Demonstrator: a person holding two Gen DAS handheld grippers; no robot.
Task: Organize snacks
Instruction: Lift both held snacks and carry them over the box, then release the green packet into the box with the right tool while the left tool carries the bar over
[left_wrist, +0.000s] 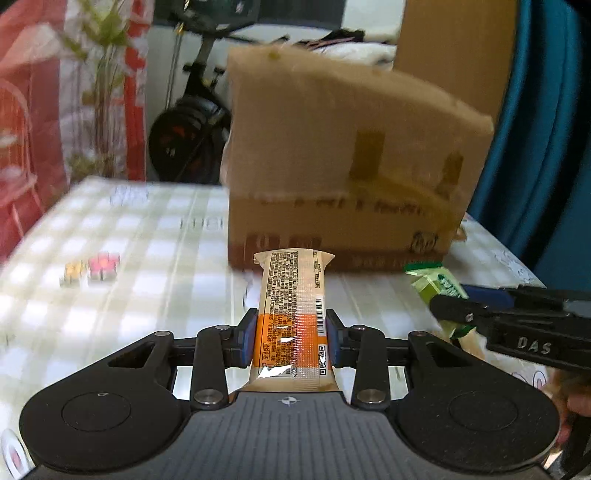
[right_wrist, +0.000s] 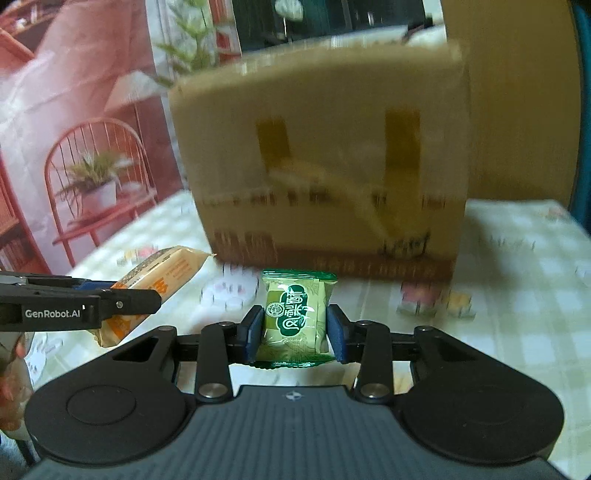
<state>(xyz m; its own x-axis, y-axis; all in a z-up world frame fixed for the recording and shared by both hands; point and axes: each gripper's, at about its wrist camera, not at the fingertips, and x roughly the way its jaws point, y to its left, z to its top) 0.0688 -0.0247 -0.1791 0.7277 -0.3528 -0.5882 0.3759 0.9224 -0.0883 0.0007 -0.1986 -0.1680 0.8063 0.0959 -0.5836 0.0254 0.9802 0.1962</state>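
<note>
Orange-and-cream snack bar pinched between blue pads of left claw, long axis pointing straight ahead toward cardboard box, far end jutting past fingertips. Green snack packet pinched in right claw, upright, printed face to camera, sitting fully between pads. Both snacks held above counter with pale checked cloth. Box stands on counter just ahead, brown tape strips on its front. Behind: red chair, potted plant.

Two wrist fisheyes, side by side, angled down over the checked tablecloth, close to the cardboard box at twelve o'clock, shared by both.
</note>
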